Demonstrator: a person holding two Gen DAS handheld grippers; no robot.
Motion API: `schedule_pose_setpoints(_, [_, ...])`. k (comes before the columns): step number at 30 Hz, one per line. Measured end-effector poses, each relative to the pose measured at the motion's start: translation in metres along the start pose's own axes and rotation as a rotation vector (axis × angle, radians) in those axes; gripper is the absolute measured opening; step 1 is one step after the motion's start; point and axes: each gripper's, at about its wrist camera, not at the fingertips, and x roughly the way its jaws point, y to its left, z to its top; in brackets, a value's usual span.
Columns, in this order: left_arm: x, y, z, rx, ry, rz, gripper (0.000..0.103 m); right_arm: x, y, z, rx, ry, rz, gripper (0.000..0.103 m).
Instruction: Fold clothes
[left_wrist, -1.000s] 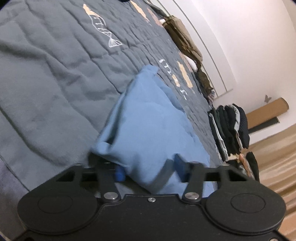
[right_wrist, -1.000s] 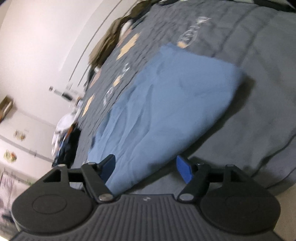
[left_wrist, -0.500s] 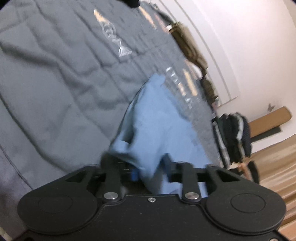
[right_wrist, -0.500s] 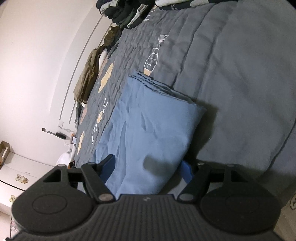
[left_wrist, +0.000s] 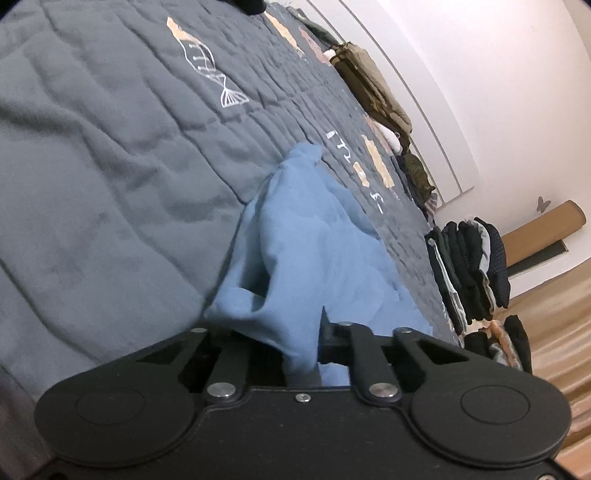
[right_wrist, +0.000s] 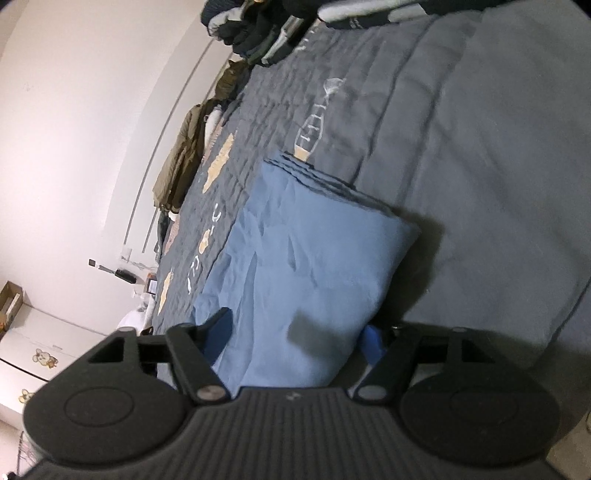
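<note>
Left gripper (left_wrist: 301, 354): clamped on a bunched edge of the blue garment (left_wrist: 325, 258)
Right gripper (right_wrist: 299, 336): jaws spread wide around the garment's near corner
Garment: lay folded on the grey bedspread (right_wrist: 480, 155)
Far edge: stack of dark clothes (left_wrist: 469, 273)

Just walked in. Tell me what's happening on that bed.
A person with two handheld grippers is folding a blue garment on the grey quilt. The left gripper is shut on a bunched edge of the garment. The right gripper is open, fingers either side of the folded end. Folded dark clothes sit stacked nearby.
</note>
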Motion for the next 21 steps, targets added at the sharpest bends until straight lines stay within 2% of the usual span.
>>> schedule_pose_setpoints(1, [-0.003,-0.001,0.001,0.005,-0.008,-0.004,0.008,-0.001,-0.001,0.001,0.005,-0.009,-0.003,0.016])
schedule_pose_setpoints(2, [-0.005,-0.003,0.002,0.010,-0.016,-0.008,0.006,-0.002,-0.003,0.003,0.029,-0.011,0.001,0.010])
schedule_pose_setpoints(5, [-0.017,-0.004,0.009,0.014,-0.045,-0.019,0.005,-0.004,-0.005,0.002,0.092,-0.001,0.025,0.008])
schedule_pose_setpoints(9, [-0.035,0.000,0.022,0.004,-0.085,-0.023,0.005,-0.005,0.007,-0.009,0.069,0.028,0.054,0.008])
schedule_pose_setpoints(15, [-0.069,0.014,0.042,0.006,-0.103,-0.005,0.004,-0.005,0.025,-0.033,0.052,0.098,0.088,0.008])
schedule_pose_setpoints(21, [-0.091,0.026,0.053,0.031,-0.090,0.031,0.005,-0.001,0.033,-0.064,0.027,0.154,0.012,0.008])
